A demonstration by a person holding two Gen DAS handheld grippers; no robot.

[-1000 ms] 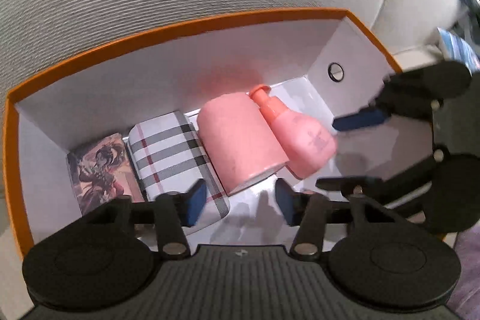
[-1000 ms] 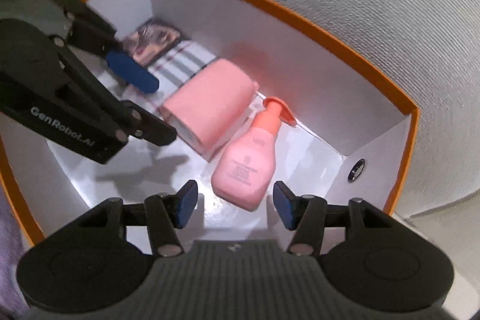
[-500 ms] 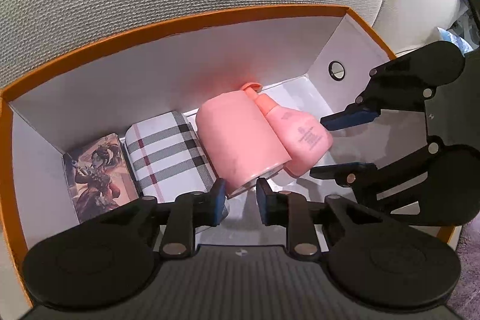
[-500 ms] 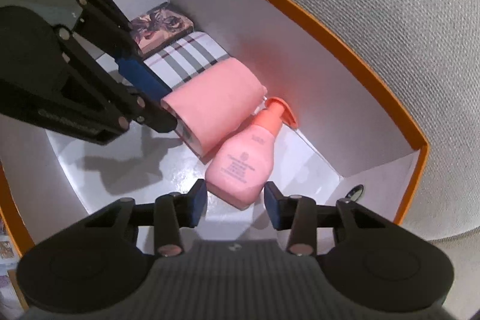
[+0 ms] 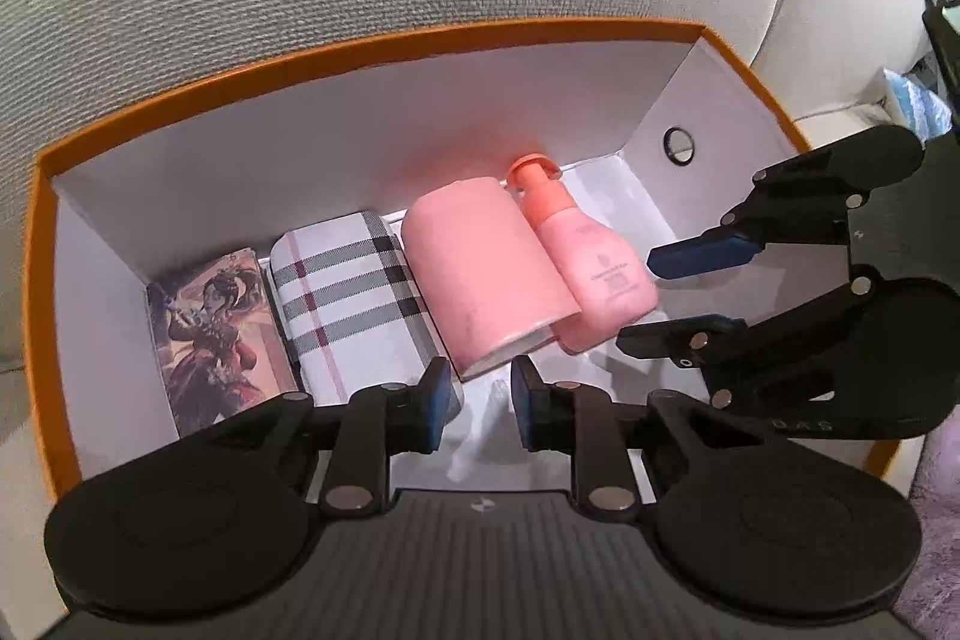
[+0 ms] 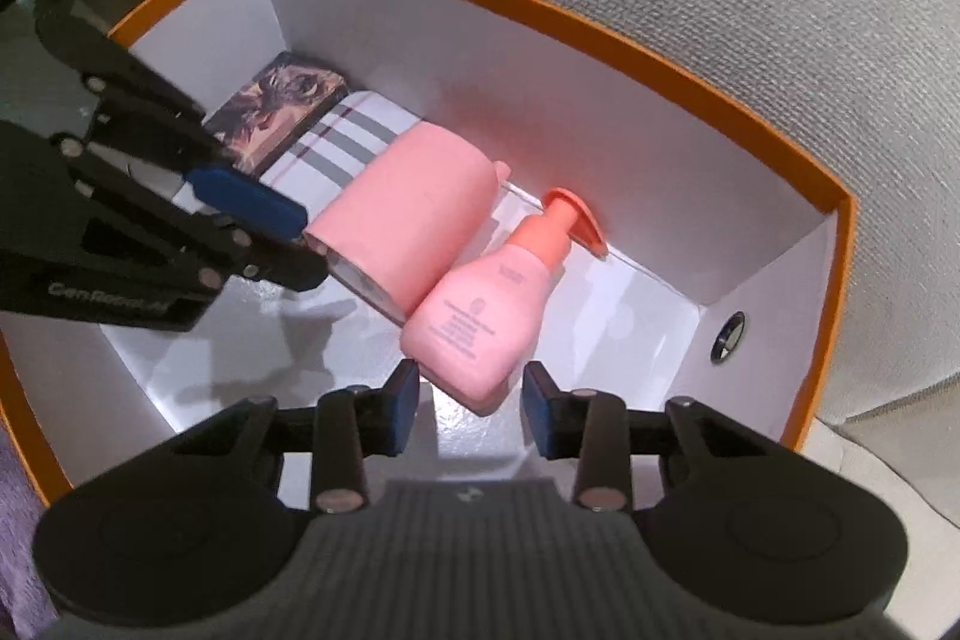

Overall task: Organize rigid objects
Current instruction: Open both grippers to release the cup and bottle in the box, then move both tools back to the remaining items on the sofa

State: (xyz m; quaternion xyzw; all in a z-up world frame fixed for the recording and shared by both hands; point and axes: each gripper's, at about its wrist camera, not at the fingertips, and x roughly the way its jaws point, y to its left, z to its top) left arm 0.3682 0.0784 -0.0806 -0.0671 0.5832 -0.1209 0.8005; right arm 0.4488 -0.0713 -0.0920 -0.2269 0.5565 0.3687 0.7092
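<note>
Inside the orange box (image 5: 372, 46), the far wall is lined by a picture card box (image 5: 210, 328), a plaid case (image 5: 348, 298), a pink cylinder (image 5: 480, 274) and a pink pump bottle (image 5: 594, 262), touching side to side. Bare white floor lies between this row and the box's near wall, and beside the bottle toward the wall with the round grommet (image 5: 678, 145).

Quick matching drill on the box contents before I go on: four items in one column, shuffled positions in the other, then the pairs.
Items:
1. illustrated box
2. plaid case
3. pink cylinder
4. pump bottle

Positions in the orange box, left wrist view:
A. between plaid case and pump bottle
B. rightmost, lying down
C. leftmost
D. second from left

Pairs: 1-C, 2-D, 3-A, 4-B
</note>
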